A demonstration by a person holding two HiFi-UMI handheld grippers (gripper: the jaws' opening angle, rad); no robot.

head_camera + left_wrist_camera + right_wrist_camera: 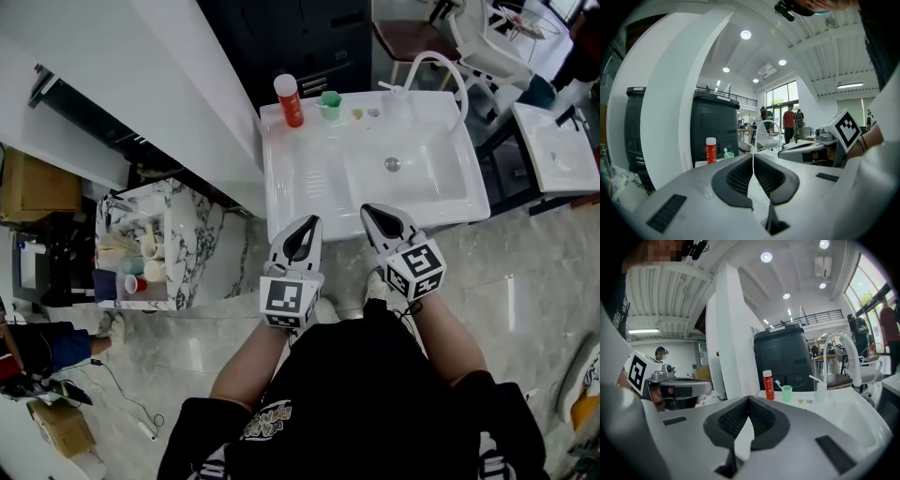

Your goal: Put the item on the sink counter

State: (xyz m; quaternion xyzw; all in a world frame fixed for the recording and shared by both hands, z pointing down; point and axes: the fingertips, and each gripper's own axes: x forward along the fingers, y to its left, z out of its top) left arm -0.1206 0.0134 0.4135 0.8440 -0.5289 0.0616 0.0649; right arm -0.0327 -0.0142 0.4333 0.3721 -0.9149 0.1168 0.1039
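While the left gripper (312, 223) and right gripper (369, 210) hover clenched and empty by the sink's (309, 183) near edge, the red bottle (289, 101) stands on its far-left corner, green cup (330, 105) just beside.

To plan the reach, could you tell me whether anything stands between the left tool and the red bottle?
Nothing visible does. The left tool, shut and empty, is near the sink counter's front edge; only bare surface lies between it and the red bottle at the back. The green cup stands off that line.
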